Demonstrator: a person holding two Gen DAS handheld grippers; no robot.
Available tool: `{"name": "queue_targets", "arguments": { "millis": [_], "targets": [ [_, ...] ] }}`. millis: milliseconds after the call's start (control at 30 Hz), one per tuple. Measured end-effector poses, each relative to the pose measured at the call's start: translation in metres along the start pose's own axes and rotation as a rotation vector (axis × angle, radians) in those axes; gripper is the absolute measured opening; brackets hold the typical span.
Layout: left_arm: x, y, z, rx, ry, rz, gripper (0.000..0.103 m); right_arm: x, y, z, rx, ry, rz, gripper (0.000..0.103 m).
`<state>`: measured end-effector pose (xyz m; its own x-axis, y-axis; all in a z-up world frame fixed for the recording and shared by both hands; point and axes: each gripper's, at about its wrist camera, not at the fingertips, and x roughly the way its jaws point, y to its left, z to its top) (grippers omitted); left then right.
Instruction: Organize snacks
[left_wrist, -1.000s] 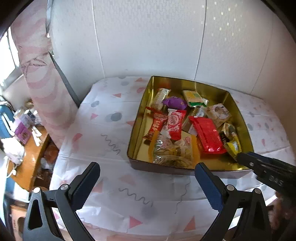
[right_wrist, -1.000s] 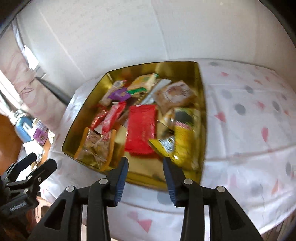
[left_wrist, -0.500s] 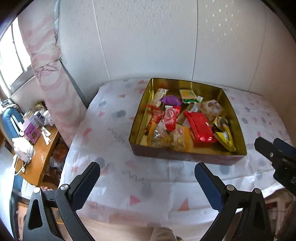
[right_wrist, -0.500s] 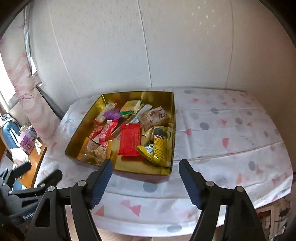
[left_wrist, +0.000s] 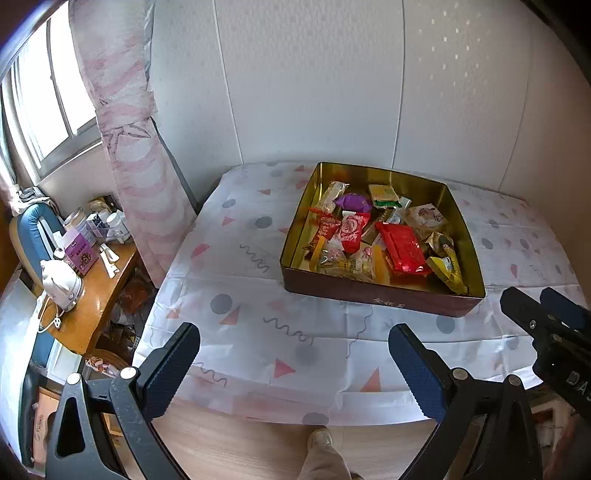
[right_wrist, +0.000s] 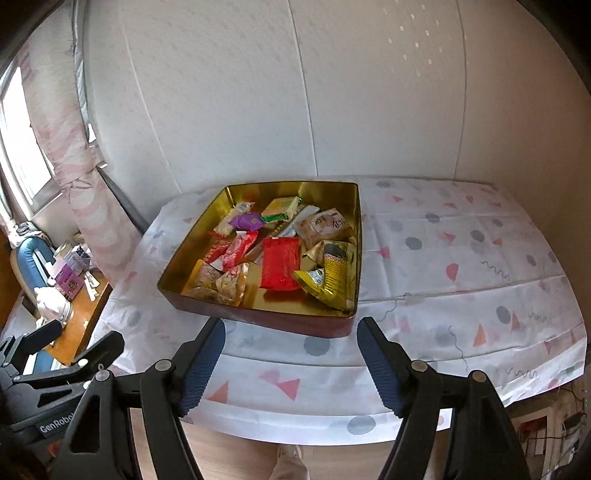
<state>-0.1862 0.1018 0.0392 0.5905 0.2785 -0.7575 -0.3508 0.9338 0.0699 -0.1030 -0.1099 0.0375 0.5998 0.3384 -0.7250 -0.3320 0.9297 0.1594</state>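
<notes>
Gold tin (left_wrist: 384, 301) w/ dark red outer wall sits on table (left_wrist: 258, 332) toward far edge, nearer far-left corner than right; white cloth w/ dots + triangles covers tabletop. Snacks all inside tin: red packet (right_wrist: 279, 263) mid, yellow packet (right_wrist: 330, 275) at near-right inside corner, purple packet (left_wrist: 352, 202) toward far-left, clear-wrapped cakes (left_wrist: 347, 263) at near-left.

Tin vs fingers: left gripper (left_wrist: 293, 360) hangs over near table edge, tin beyond and right of its gap, well apart. Right gripper (right_wrist: 290, 363) also over near edge, tin straight ahead past fingertips, not touching.

Fingers: both sets wide, nothing between. Right jaws have just been opening, gap empty.

Pose: both grippers pitched down toward table, side by side; each shows at edge of other's view. Person's shoe (left_wrist: 320, 441) + trouser leg on wood floor below near edge.

Vs 1 s ago: both pulled back and up from tin; the tin now looks smaller and the near cloth edge + floor are in view. Right fingers were narrow, close over tin's near wall. Snacks unchanged.

Side desk (left_wrist: 88, 295) left of table, cluttered.
</notes>
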Motion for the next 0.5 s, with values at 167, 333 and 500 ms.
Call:
{"name": "queue_targets", "arguments": {
  "millis": [167,333,500],
  "targets": [
    [-0.0014,0.0011,-0.0009,-0.004,-0.001,0.001,0.103,0.0008,0.0064,-0.0004,-0.016,0.003,0.003,0.075],
    [0.0018,0.0058,0.0008,-0.01,0.007,0.0,0.103,0.004,0.0097,-0.002,-0.025,0.015,-0.007,0.075],
    [0.0038,0.0078,0.0023,-0.008,0.008,-0.001,0.103,0.0059,0.0096,-0.001,-0.022,0.017,-0.006,0.075]
  ]
}}
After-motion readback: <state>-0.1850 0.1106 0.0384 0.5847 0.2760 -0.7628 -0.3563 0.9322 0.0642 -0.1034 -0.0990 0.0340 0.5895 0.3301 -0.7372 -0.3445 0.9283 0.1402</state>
